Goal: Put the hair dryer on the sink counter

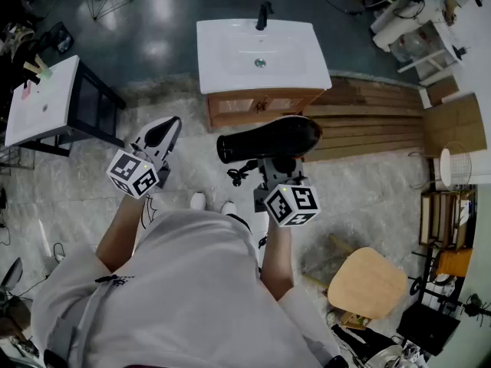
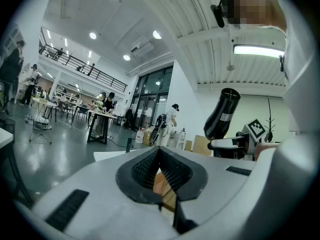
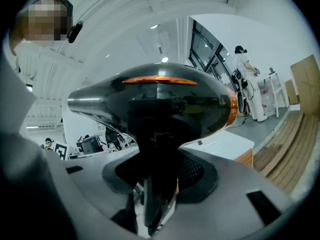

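Head view. Item: hair dryer [image 1: 268, 139], black, barrel lying roughly level, nozzle turned to the person's left. Location: held in the air in front of the person, above the floor [image 1: 92, 175], well apart from the sink bench [image 1: 222, 67] and not yet over it.

Step in hand: the carry is judged to be under way. The dryer is already taken up, and the setting-down is not yet done.

Next move, as judged: the dryer is to be brought forward until it stands over the white top, then lowered onto a flat part beside the basin [image 1: 261, 56]. The faucet [image 1: 263, 14] at the far edge is to be kept clear of. Release is called for only once the body is borne by the top, since a rounded barrel may be expected to roll.

Right hand-held gripper [image 1: 270, 167]: clamped on the hair dryer by its handle [image 3: 150, 149]. The jaws are held fairly wide by the handle's thickness, and the barrel is carried above them.

Left hand-held gripper [image 1: 169, 129]: jaws brought together at the tips, with nothing between them. It is held up beside the dryer, apart from it, and no part in the grip is taken.
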Demonstrator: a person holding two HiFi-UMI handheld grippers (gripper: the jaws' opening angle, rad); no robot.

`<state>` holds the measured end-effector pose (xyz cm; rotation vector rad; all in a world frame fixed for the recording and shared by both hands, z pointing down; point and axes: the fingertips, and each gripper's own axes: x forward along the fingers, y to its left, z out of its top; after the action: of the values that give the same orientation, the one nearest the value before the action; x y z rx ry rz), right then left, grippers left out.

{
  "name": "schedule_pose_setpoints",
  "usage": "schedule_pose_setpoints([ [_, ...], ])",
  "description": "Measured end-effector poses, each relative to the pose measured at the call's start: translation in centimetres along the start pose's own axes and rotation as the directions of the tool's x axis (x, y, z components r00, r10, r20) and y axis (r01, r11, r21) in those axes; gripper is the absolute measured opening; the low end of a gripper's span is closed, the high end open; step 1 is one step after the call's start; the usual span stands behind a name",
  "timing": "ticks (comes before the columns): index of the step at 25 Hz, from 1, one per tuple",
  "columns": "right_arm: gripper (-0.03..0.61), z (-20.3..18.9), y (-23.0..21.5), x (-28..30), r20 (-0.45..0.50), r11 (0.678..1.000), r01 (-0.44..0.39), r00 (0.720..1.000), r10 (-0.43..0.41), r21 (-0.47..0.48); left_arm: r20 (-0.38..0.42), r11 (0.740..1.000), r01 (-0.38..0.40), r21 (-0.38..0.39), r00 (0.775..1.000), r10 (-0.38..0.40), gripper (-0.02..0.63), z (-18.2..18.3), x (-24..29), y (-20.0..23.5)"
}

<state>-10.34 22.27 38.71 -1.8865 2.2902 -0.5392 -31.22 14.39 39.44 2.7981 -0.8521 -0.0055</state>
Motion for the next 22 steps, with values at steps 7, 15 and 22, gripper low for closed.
schedule_pose_setpoints([
  [7,0.176,-0.1,0.8,0.9,-0.005,0.999,0.022,1.000,-0.022,-0.039,-0.010,1.000,0.008,0.015,1.000,-0.008,0.003,-0.2,-0.2,0.9],
  [15,0.176,-0.2,1.9,1.7,0.007,0.998,0.046,0.999,-0.046,-0.051,-0.007,1.000,0.014,0.022,1.000,-0.014,0.003,0.4,-1.0,2.3],
  [22,0.176,-0.5,3.1,1.6,0.023,0.994,0.089,0.996,-0.088,-0.065,-0.006,0.999,0.037,0.026,0.999,-0.037,0.003,0.1,-2.2,3.3],
])
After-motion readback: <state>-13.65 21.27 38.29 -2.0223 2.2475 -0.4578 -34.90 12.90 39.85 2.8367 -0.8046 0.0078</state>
